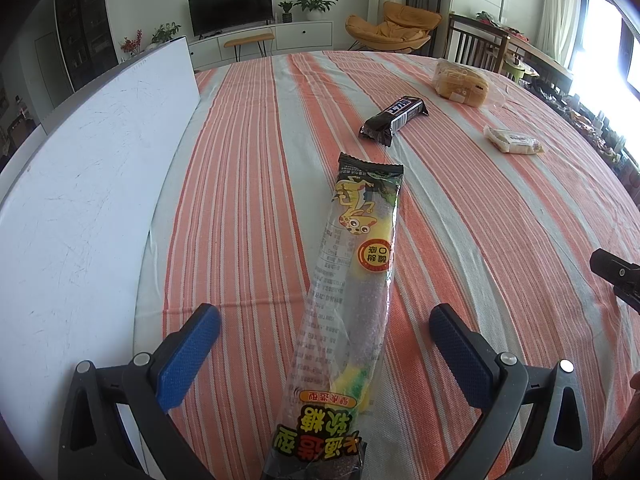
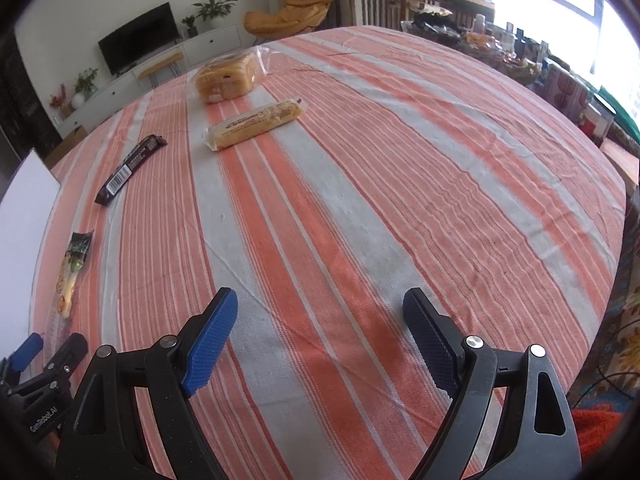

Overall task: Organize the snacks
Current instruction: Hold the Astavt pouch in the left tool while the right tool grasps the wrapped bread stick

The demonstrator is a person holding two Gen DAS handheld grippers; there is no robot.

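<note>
The left hand-held gripper [image 1: 325, 334] hangs low over the worktop [image 1: 248, 168] with its blue pads spread wide, straddling the long gummy candy packet [image 1: 352, 280] without touching it; nothing is gripped. The packet lies flat on the striped cloth, its near end running back under the tool, its far sealed end pointing toward the dark chocolate bar [image 1: 394, 119]. It looks light and floppy, a slick film sleeve with soft candy inside, so I'd expect it to sag at both ends and slide if pinched only on the crimp. Closing across the filled middle, over the candy itself, seems the safest hold. The white board [image 1: 80, 208] lies just beside it on the left.

The right hand-held gripper [image 2: 320, 336] is equally wide apart and empty, over bare cloth. Farther off sit a wrapped pastry roll [image 2: 254, 123] and a bagged loaf [image 2: 226, 78], both soft and easily crushed.
</note>
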